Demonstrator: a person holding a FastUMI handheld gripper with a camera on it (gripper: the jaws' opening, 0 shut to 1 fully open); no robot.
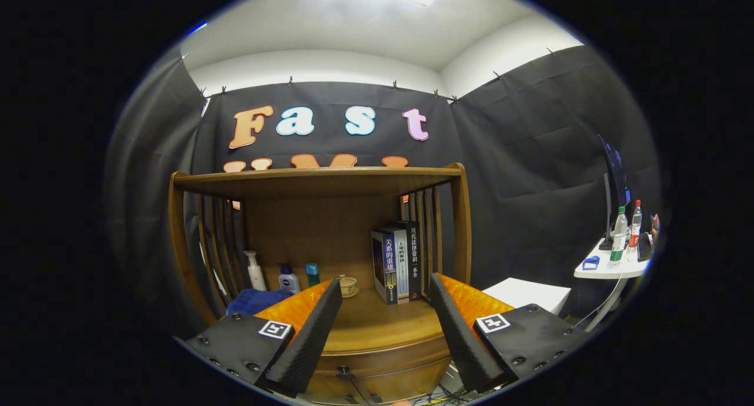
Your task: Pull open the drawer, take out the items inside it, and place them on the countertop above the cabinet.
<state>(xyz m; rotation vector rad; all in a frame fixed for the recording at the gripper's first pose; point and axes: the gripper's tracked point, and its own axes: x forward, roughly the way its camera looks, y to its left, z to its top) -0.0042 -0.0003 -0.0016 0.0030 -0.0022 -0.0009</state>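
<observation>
The hand-held gripper (pixel 386 288) stands wide open at the lower middle of the frame, holding nothing, its fingers (pixel 306 335) slanting inward over the wooden cabinet (pixel 377 359). Between and below them, at the bottom centre, the drawer (pixel 377 379) front is shut, its long axis running left to right, a small dark knob (pixel 343 370) facing the camera. Above it the countertop (pixel 377 326) lies bare between the fingers up to its curved front edge. Farther back on it stand a blue cloth (pixel 254 301), a white pump bottle (pixel 254 271), a small blue-capped bottle (pixel 288 278), a teal container (pixel 312 273), a cup on a saucer (pixel 347 286) and upright books (pixel 397 264). At right a white desk (pixel 612 268) carries two bottles (pixel 618 235).
</observation>
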